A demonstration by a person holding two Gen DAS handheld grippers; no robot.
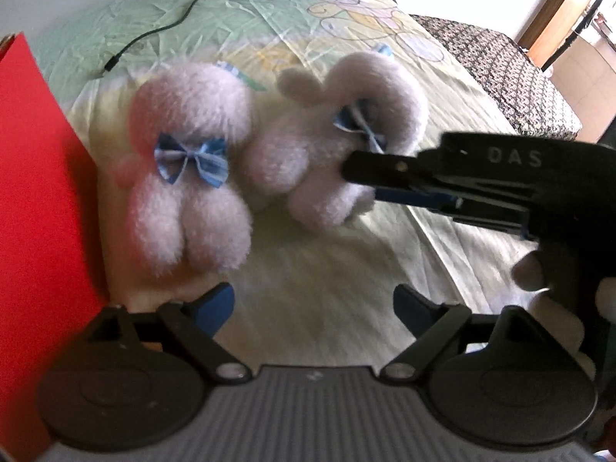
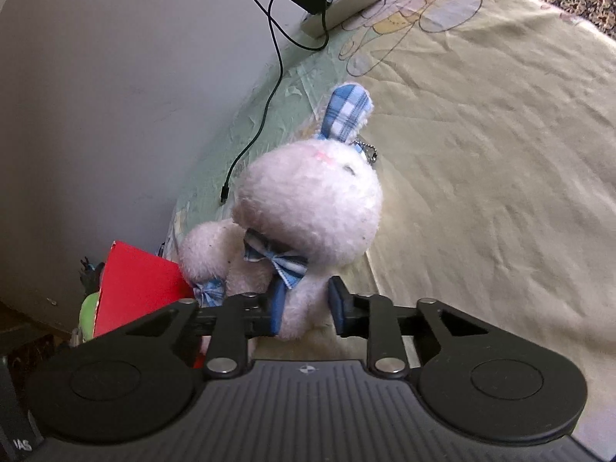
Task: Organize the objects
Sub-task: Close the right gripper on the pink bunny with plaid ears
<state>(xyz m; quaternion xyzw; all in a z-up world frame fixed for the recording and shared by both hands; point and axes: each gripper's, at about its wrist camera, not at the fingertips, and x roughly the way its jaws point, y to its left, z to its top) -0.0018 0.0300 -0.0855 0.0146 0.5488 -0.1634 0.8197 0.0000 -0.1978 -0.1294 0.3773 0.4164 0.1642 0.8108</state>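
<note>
right gripper [image 2: 306, 304] is clamped on the body of one plush rabbit [image 2: 308, 208], on the bed sheet [image 2: 481, 154] beside the red box [image 2: 138, 285]; likely light, soft, compressible, so grip the torso, not the bow; left gripper [image 1: 313, 300] spread wide, empty; second plush rabbit [image 1: 188, 177] lies alongside.

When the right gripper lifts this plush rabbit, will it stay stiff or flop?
The plush rabbit will probably flop: its big head sits above the narrow body that the right gripper pinches. The fluffy fur looks soft, so it likely squashes, not slips. It seems light.
</note>
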